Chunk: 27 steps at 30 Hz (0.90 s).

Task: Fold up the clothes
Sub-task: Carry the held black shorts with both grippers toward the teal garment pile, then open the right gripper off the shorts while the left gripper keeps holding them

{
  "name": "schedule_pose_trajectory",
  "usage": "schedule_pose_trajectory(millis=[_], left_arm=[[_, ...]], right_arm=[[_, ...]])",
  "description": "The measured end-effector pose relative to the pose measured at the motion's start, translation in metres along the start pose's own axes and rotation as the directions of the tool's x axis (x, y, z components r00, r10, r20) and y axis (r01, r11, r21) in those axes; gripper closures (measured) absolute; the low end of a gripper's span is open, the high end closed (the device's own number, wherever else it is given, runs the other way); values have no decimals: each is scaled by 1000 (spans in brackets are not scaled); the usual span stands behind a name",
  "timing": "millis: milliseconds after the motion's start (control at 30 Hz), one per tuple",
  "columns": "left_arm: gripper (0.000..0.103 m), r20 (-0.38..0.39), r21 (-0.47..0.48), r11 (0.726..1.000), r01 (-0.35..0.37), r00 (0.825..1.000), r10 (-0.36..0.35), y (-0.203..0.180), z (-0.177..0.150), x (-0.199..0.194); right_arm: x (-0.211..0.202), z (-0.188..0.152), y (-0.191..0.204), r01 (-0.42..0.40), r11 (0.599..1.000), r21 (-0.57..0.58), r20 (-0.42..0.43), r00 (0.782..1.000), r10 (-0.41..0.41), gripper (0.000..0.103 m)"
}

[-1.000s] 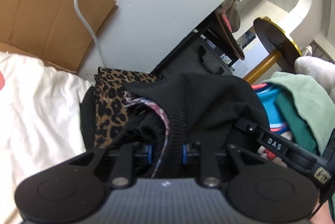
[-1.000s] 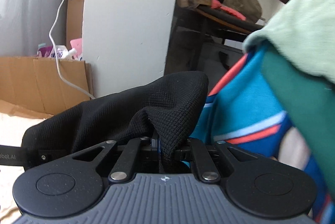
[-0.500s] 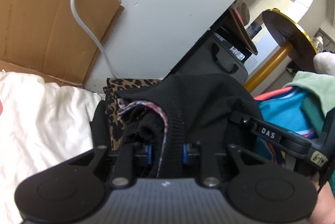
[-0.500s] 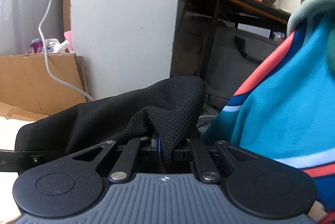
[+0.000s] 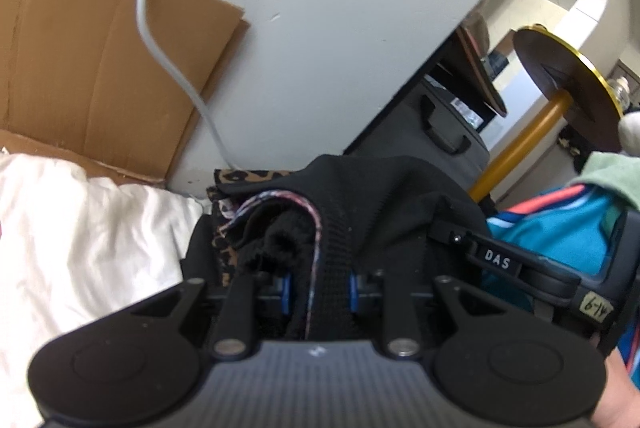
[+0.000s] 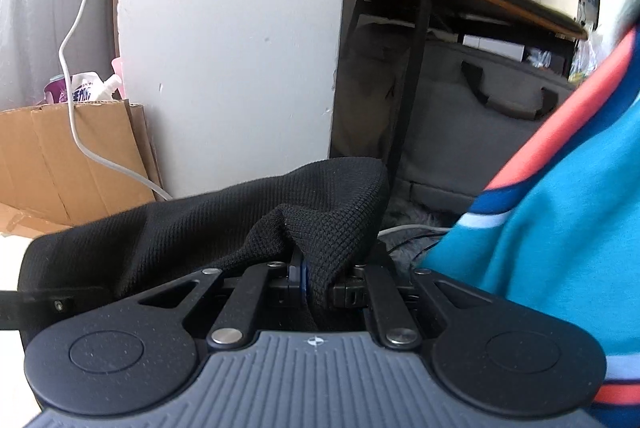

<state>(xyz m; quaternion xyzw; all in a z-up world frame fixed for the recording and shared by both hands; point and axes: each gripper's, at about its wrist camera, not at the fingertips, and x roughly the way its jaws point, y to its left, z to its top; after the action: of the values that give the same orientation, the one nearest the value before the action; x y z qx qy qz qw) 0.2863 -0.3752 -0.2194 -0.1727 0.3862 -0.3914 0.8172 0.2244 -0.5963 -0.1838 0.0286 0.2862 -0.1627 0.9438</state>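
A black knitted garment (image 5: 384, 196) is held up in the middle of both views, pinched at two spots. Its ribbed edge with a pink-speckled trim is clamped between the jaws of the left gripper (image 5: 318, 288), and another bunched fold (image 6: 320, 228) is clamped between the jaws of the right gripper (image 6: 320, 284). A leopard-print cloth (image 5: 224, 228) is seen just behind the garment at 10 o'clock in the left view. A crumpled white sheet (image 5: 80, 228) lies at 9 o'clock. A blue top with red and white stripes (image 6: 560, 208) fills the 3 o'clock side. A brown cardboard box (image 5: 100, 48) and a white cable (image 5: 168, 56) are seen at 11 o'clock, beside a white wall panel (image 6: 232, 48).
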Motion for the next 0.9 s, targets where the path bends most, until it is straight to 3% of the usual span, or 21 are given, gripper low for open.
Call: schedule_pose_trajectory(millis=[100, 133, 167, 267, 400, 467, 533, 600, 733, 900], left_arm=[[76, -29, -21, 1000, -20, 999, 19, 10, -1, 14], [75, -39, -23, 999, -26, 999, 25, 12, -2, 18], [75, -46, -24, 999, -30, 999, 29, 14, -2, 21], [73, -60, -17, 1000, -26, 998, 25, 17, -2, 23], [67, -91, -11, 1000, -27, 995, 26, 16, 4, 19], [58, -89, 10, 999, -43, 995, 44, 14, 8, 11], [39, -69, 18, 999, -52, 996, 53, 14, 12, -1], [31, -47, 10, 999, -52, 998, 52, 18, 16, -11], [31, -65, -19, 998, -51, 997, 50, 24, 28, -5], [29, -112, -113, 994, 13, 993, -25, 31, 41, 25]], right_arm=[[23, -6, -4, 9, 1000, 19, -62, 998, -8, 89], [29, -6, -4, 33, 999, 14, -82, 996, -31, 76], [34, -6, -4, 56, 998, 9, -102, 993, -55, 70], [30, -2, -5, 105, 994, 6, -96, 990, -104, 64], [14, 2, -2, 148, 989, -9, -58, 987, -148, 63], [5, 0, 1, 152, 988, -12, -35, 988, -152, 63], [-5, -4, 4, 163, 986, -19, -12, 986, -164, 63], [-14, -7, 7, 176, 984, -24, 11, 984, -176, 63], [-26, -12, 17, 135, 991, -15, 46, 990, -134, 63], [-12, -22, 24, 76, 997, -33, -9, 997, -77, 63]])
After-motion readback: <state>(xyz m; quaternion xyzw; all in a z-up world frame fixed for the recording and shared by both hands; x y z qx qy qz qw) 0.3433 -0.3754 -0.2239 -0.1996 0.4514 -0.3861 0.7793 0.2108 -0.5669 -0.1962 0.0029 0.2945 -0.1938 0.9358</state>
